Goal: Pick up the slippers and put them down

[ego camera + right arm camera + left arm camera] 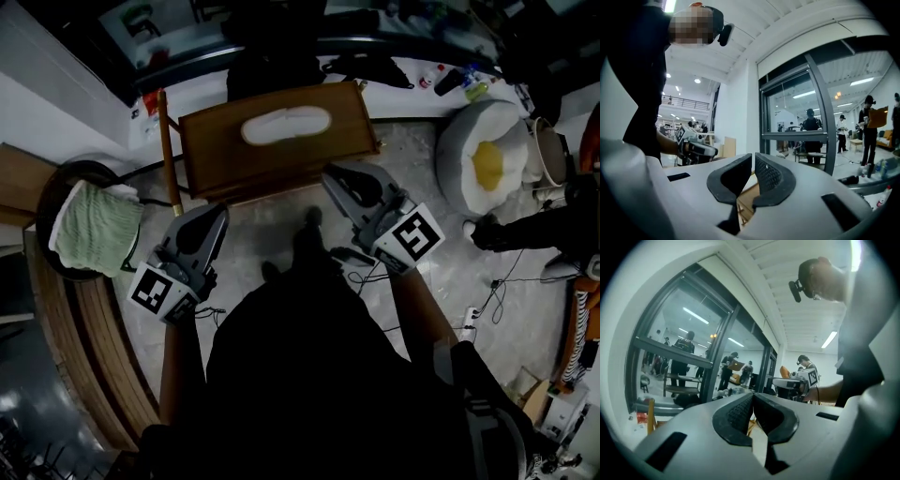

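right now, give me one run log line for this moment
left gripper: shut, empty | right gripper: shut, empty | white oval item: lying on brown wooden table, untouched

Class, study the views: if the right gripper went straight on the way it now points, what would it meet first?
Probably the near right corner of the wooden table, just ahead of the right gripper, whose fingers are shut. Height is unclear, so it may pass over.

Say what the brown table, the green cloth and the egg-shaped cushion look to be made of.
Brown table: wood, by its grain and warm satin sheen.
Green cloth: knitted or ribbed textile, matte, by its fine ridges.
Egg-shaped cushion: probably soft plush fabric, given its puffy white rim and yellow centre.
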The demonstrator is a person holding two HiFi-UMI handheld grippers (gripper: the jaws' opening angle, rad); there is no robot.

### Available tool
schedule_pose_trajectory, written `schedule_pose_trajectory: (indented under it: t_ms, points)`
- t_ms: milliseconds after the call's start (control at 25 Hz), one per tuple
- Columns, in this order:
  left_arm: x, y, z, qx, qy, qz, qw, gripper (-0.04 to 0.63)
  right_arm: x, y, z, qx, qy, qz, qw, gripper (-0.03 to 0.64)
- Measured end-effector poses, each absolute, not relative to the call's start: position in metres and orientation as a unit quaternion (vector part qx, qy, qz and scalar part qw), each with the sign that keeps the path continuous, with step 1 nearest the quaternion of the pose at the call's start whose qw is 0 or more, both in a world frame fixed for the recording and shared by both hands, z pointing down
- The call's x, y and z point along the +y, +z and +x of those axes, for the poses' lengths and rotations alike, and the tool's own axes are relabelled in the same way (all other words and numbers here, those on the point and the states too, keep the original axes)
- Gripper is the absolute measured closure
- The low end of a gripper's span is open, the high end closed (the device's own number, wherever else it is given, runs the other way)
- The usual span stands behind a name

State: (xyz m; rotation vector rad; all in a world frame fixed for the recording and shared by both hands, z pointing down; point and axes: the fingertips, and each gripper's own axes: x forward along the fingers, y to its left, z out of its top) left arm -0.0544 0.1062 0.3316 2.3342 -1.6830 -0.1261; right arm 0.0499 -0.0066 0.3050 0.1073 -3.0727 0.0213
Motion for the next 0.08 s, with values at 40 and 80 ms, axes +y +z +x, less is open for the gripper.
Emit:
schedule_pose_trajectory:
  t_ms: [40, 80]
  points:
    - [0.124, 0.336, -0.054, -0.582, -0.043, 0.799, 0.143, 0.583, 0.01, 0.312, 0.047, -0.999, 0.023, 0.028, 0.035, 0.581]
    - [0.142, 0.34, -0.053, -0.585, -0.042, 0.795, 0.156, 0.583, 0.027, 0.318, 0.044, -0.998, 0.04, 0.02, 0.037, 0.581]
